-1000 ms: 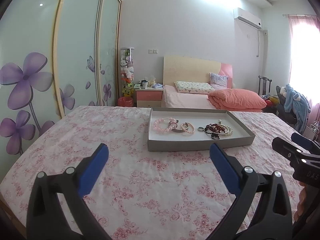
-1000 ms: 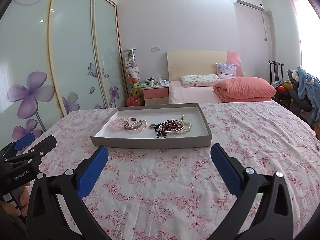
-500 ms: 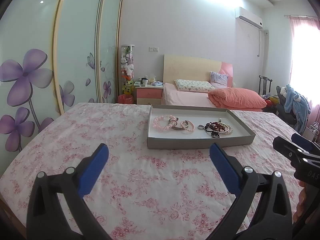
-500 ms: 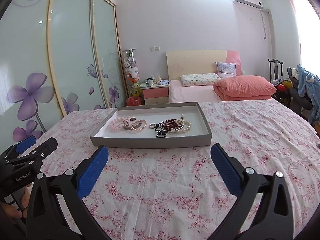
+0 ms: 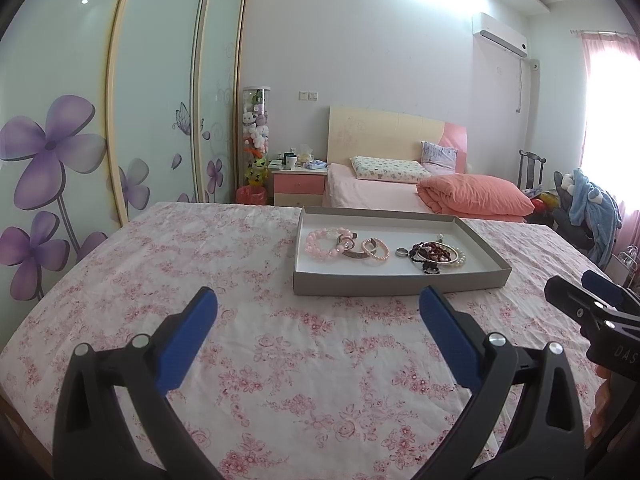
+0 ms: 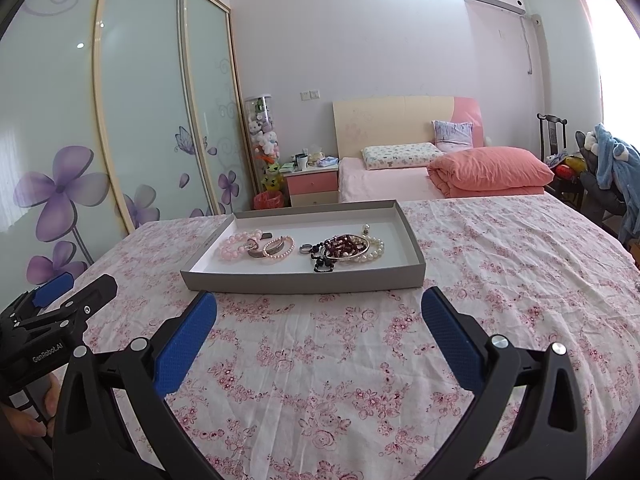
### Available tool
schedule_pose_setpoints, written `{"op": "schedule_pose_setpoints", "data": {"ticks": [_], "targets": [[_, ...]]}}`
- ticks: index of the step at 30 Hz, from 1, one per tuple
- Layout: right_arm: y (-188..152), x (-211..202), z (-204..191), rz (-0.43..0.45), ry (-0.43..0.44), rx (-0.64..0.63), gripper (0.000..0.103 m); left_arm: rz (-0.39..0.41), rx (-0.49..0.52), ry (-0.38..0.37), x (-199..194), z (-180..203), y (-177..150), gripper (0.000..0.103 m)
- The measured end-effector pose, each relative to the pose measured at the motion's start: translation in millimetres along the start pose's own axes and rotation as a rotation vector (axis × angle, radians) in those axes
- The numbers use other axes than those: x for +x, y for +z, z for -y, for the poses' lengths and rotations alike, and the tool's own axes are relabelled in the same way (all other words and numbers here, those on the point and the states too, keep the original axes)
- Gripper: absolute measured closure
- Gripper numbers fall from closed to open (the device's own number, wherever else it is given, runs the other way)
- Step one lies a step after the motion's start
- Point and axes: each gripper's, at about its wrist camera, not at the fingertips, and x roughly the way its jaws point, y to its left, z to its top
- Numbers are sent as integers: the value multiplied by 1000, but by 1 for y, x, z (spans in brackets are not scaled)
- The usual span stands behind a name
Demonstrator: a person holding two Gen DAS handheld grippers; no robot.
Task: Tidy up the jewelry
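A shallow grey box tray point(image 5: 396, 285) point(image 6: 304, 281) lies on the flowered cloth ahead of both grippers. Inside it, from the left: a pink bead bracelet point(image 5: 320, 244) point(image 6: 234, 248), a small pink pearl bracelet point(image 5: 376, 251) point(image 6: 279, 248), a silver ring point(image 5: 401, 252) point(image 6: 305, 249), and a tangle of dark red beads point(image 5: 434, 253) point(image 6: 342, 245) over a white pearl string point(image 6: 372, 249). My left gripper point(image 5: 318, 308) is open and empty, short of the tray. My right gripper point(image 6: 319, 308) is open and empty too, just before the tray's near wall.
The flowered cloth point(image 5: 180, 264) covers a wide surface around the tray. Behind it stand a bed with an orange quilt point(image 5: 474, 196), a pink nightstand point(image 5: 299, 184) and sliding wardrobe doors point(image 5: 160, 112). A chair with blue clothes point(image 5: 592, 208) is at the right.
Both cameras have eased back a little and risen slightly, so the tray sits a bit farther off. Both grippers stay open; nothing in the tray has moved.
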Motion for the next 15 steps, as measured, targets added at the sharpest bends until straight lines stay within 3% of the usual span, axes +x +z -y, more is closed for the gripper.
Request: {"op": "schedule_pose_setpoints", "data": {"ticks": [15], "targets": [[-1, -1, -2, -1, 1, 2, 2, -2, 2, -3, 1, 1, 0, 4]]}}
